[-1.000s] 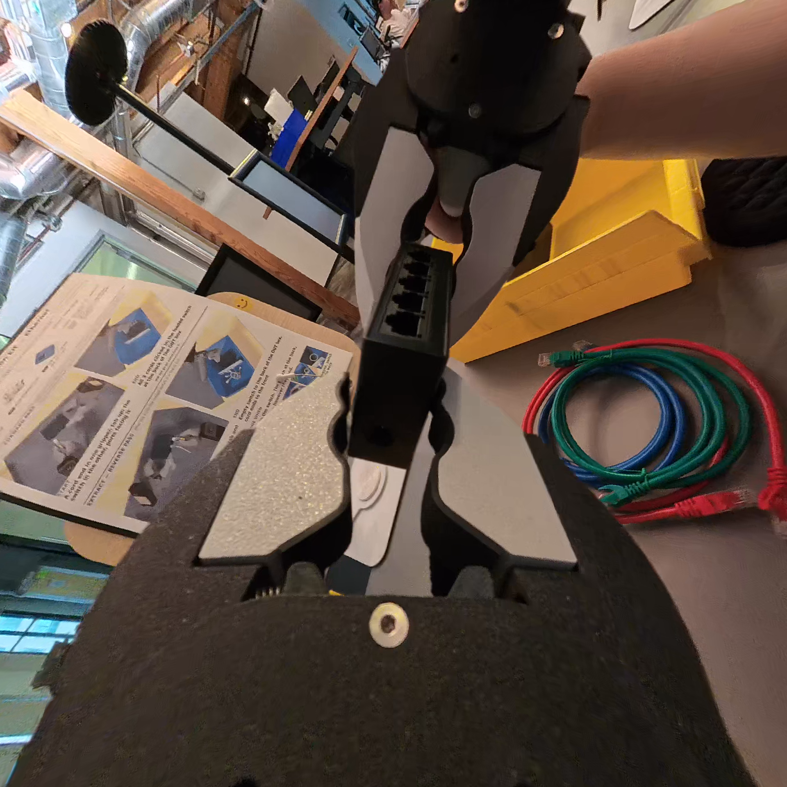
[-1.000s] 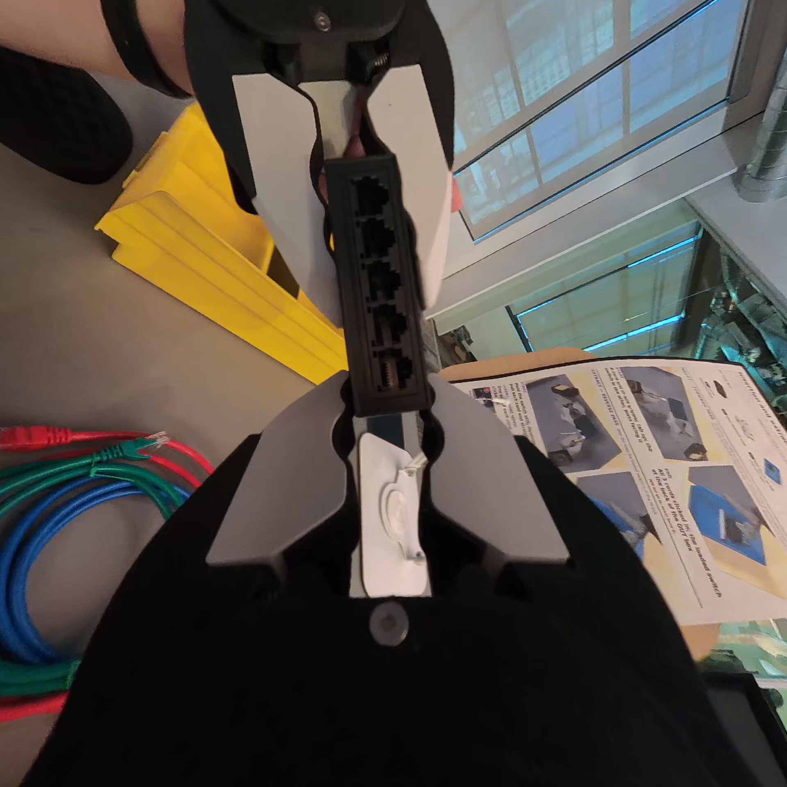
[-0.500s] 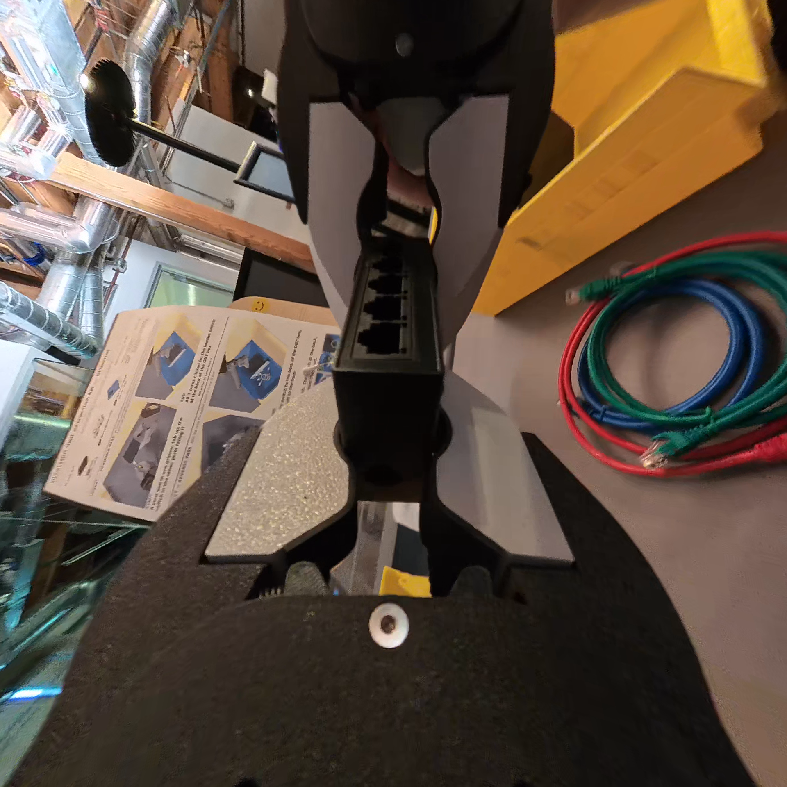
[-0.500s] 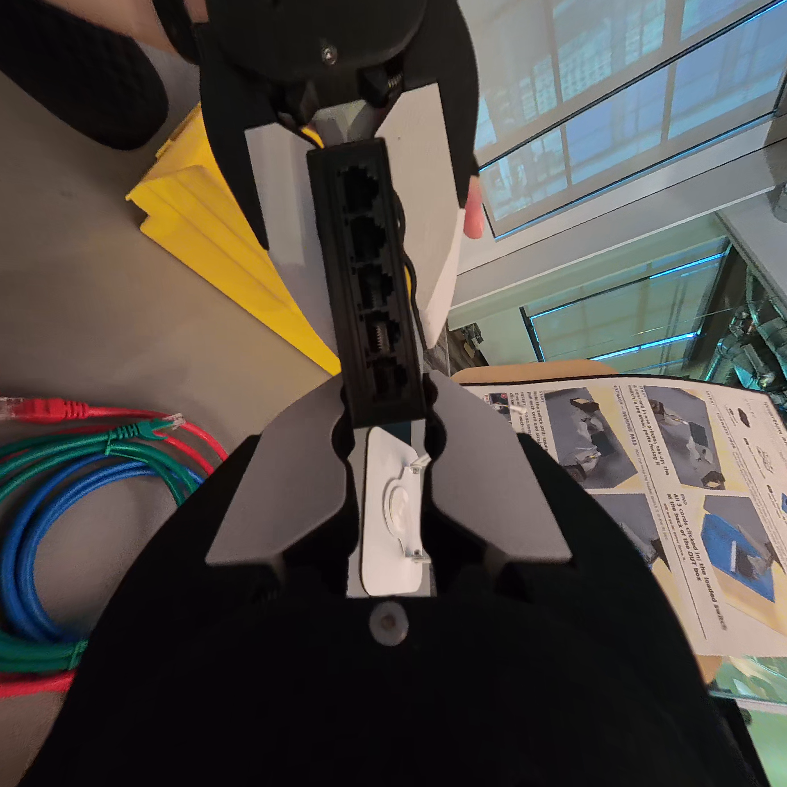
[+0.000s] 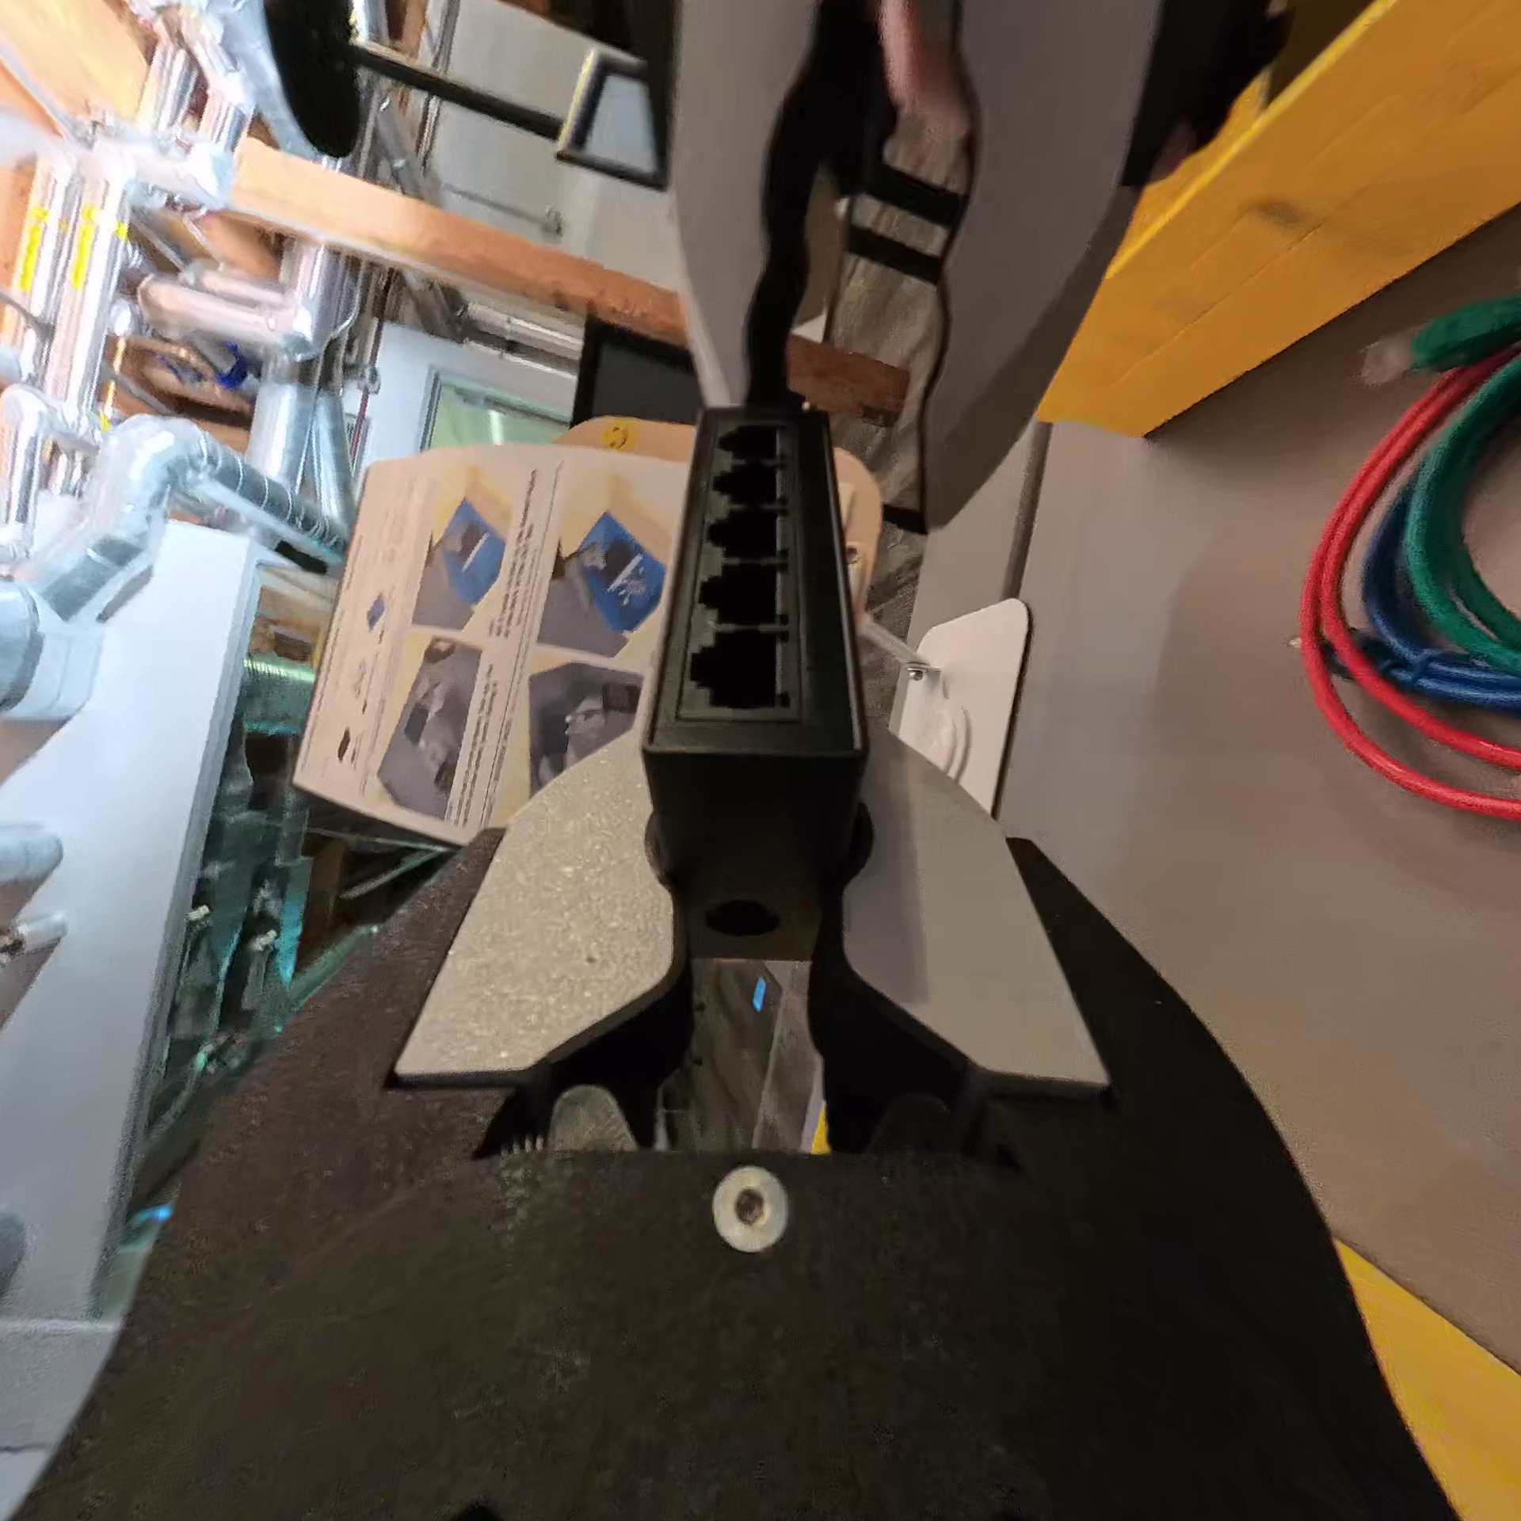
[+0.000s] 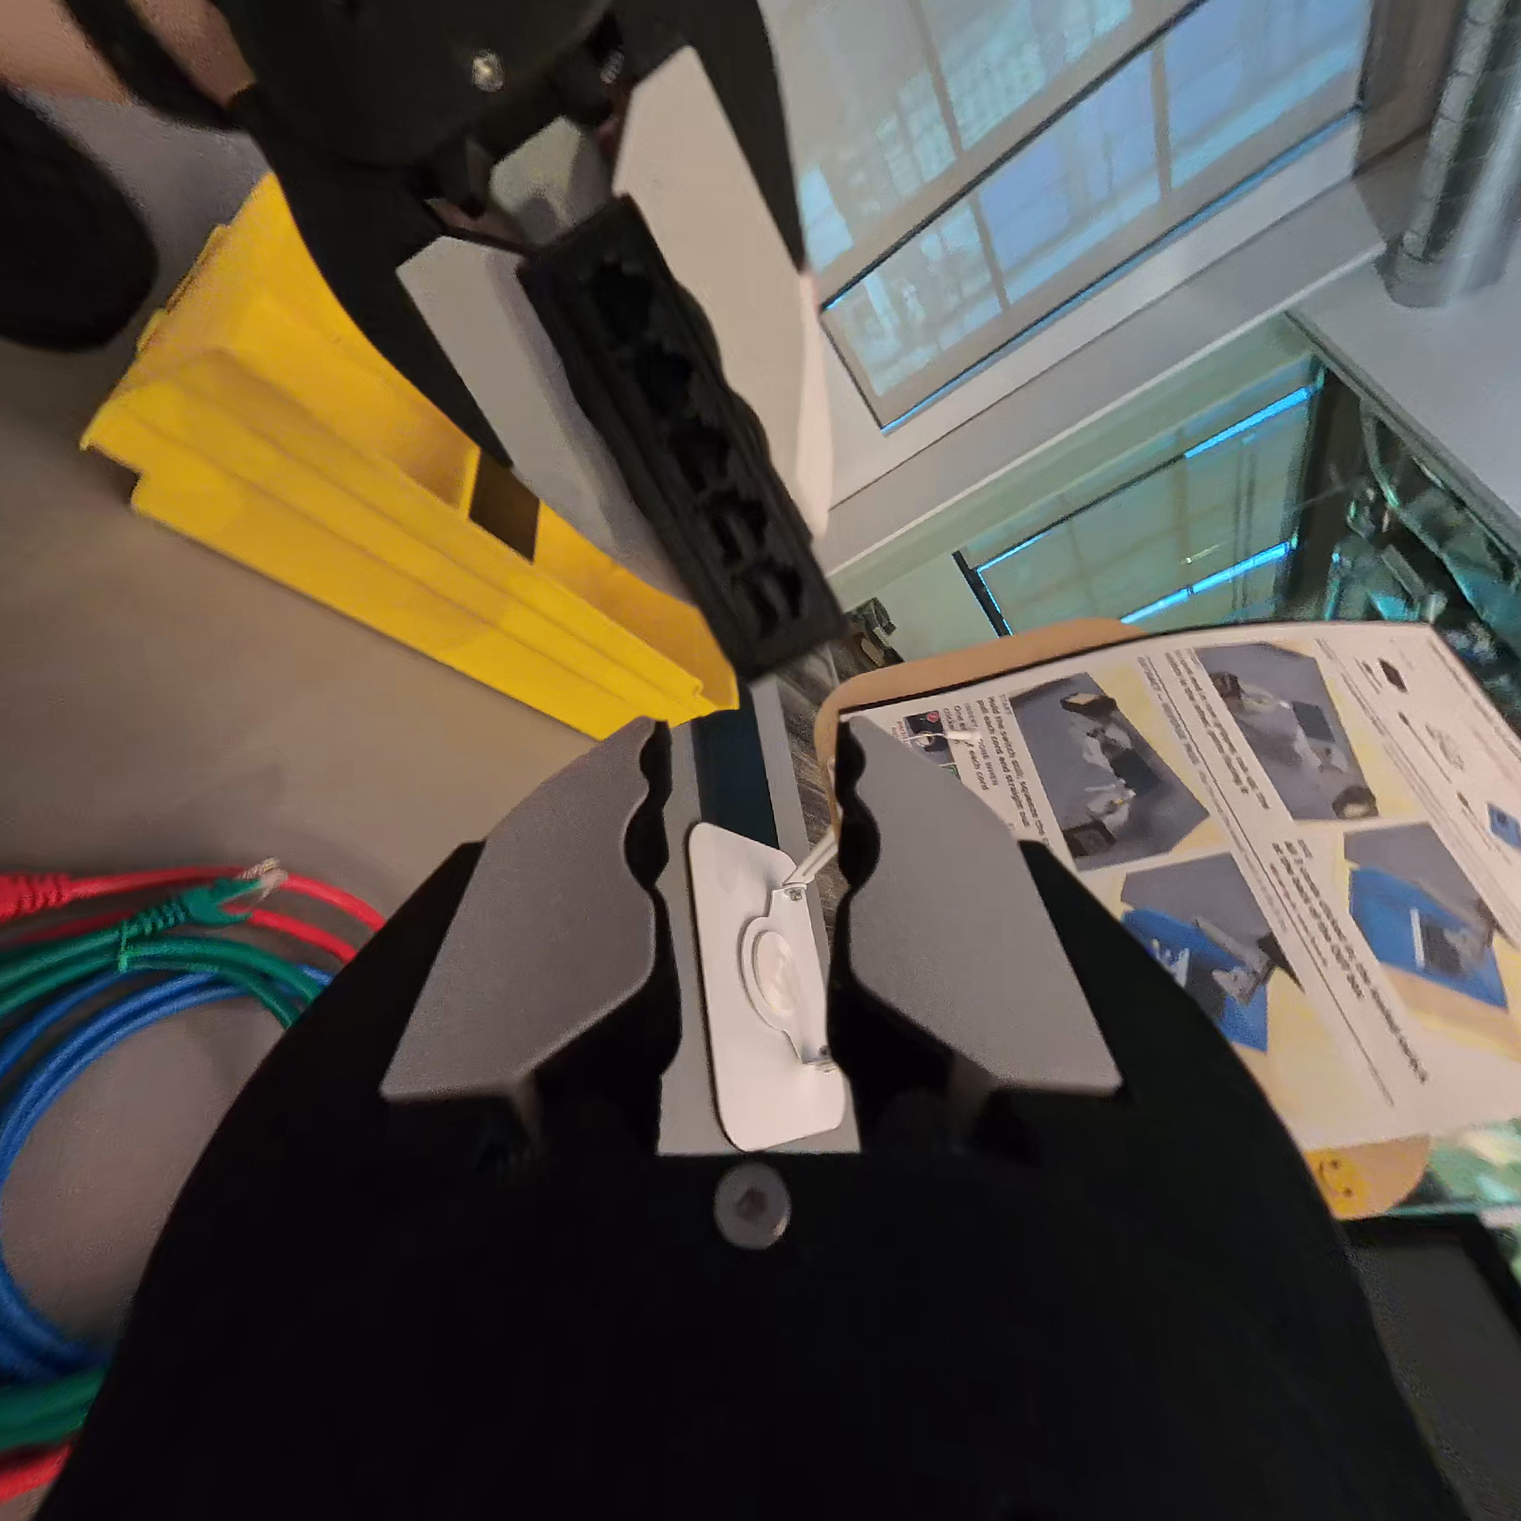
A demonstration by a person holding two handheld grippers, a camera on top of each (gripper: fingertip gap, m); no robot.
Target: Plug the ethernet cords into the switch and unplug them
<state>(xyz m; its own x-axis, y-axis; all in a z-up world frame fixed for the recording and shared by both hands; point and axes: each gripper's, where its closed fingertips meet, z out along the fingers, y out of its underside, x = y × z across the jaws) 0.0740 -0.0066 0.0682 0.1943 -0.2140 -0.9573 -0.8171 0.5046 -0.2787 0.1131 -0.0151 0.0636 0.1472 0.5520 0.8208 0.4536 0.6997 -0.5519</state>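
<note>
The black switch (image 5: 757, 593) has a row of empty ports facing the camera. My left gripper (image 5: 757, 823) is shut on its near end and holds it off the table. In the right wrist view the switch (image 6: 691, 461) sticks out from the left gripper's fingers (image 6: 494, 346) at the upper left. My right gripper (image 6: 749, 741) is open and empty, a short way back from the switch's free end. Its fingers (image 5: 1029, 247) show at the top of the left wrist view, apart from the switch. Coiled red, green and blue ethernet cords (image 5: 1399, 658) (image 6: 123, 988) lie unplugged on the table.
A yellow bin (image 5: 1234, 247) (image 6: 370, 510) stands on the grey table (image 5: 1193, 905) beyond the cords. A picture instruction sheet (image 5: 461, 642) (image 6: 1234, 864) lies on a brown board. A small white plate with a hook (image 5: 971, 683) (image 6: 765, 988) lies below the grippers. Some 5 cm of space lies between my two pairs of fingers.
My right gripper has let go of the switch, opened and drawn back from it. My left gripper keeps hold of the switch, which has turned its ports more towards the left camera.
</note>
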